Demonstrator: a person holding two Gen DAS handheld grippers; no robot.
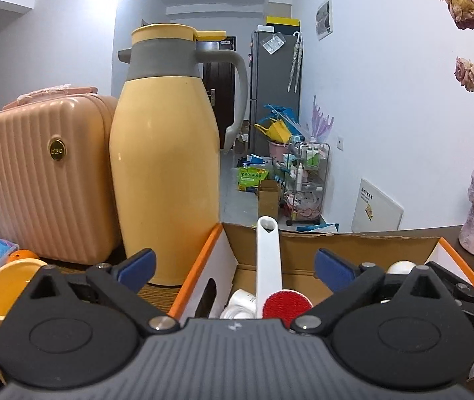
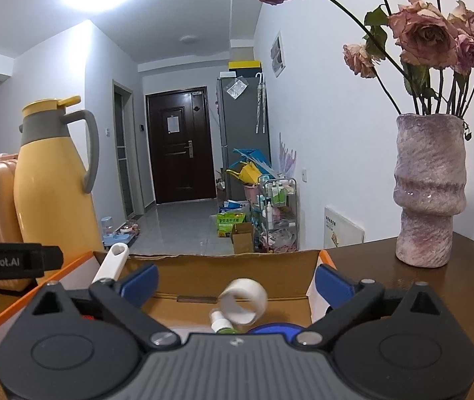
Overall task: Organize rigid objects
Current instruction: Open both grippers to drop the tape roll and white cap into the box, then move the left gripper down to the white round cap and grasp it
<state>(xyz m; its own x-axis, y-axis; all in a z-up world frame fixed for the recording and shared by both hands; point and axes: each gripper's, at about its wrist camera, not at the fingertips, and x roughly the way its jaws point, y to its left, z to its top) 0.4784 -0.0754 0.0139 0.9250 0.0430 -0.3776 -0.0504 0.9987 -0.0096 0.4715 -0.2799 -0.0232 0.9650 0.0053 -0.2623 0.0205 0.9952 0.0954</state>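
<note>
Hovering over the cardboard box (image 2: 237,261), your left gripper (image 1: 233,261) and right gripper (image 2: 235,280) gape empty; pinch the stiff, light lint brush (image 1: 268,260) mid-handle.

open cardboard box with orange rim (image 1: 353,243): on brown wooden table (image 2: 403,276) | tall yellow thermos jug (image 1: 165,166): left of box | mottled pink ceramic vase (image 2: 428,190): right of box | white long-handled brush with red pad (image 1: 270,266): in box

Tape roll (image 2: 243,301) blurred; mug (image 1: 0,293) cropped.
</note>
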